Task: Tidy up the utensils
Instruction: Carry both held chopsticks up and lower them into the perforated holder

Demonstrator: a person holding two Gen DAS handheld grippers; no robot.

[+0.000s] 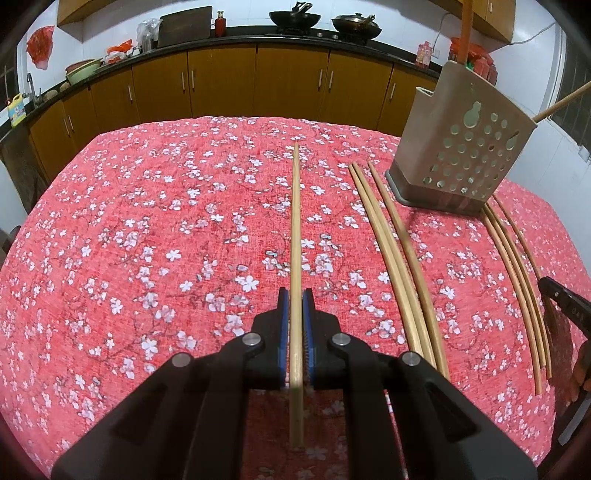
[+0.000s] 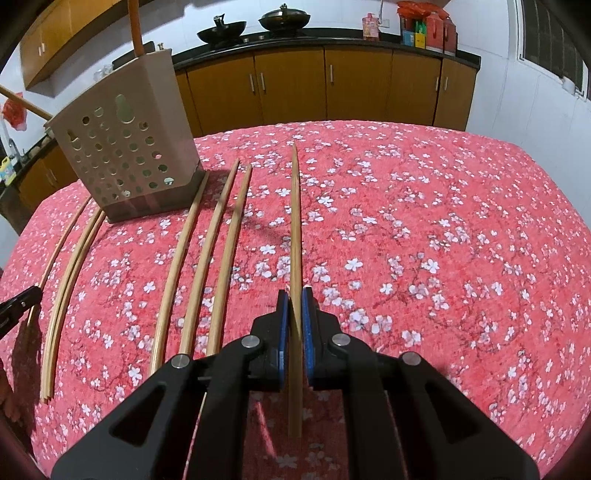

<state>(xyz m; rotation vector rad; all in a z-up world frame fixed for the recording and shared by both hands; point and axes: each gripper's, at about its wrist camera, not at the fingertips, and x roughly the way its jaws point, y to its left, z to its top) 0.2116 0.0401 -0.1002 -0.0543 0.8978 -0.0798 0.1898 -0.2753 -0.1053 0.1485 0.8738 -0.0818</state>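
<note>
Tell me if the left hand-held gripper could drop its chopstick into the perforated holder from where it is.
Probably yes. The left hand-held gripper is shut on a chopstick; the holder stands upright ahead to its right, top open, and only flat-lying chopsticks lie between.

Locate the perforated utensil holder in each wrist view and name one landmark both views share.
Left wrist view: utensil holder stands upper right, on the table's far side, loose chopsticks lying either side of it.
Right wrist view: utensil holder stands upper left, chopsticks again on both sides.
Shared landmark: the two dark woks on the back counter.
</note>
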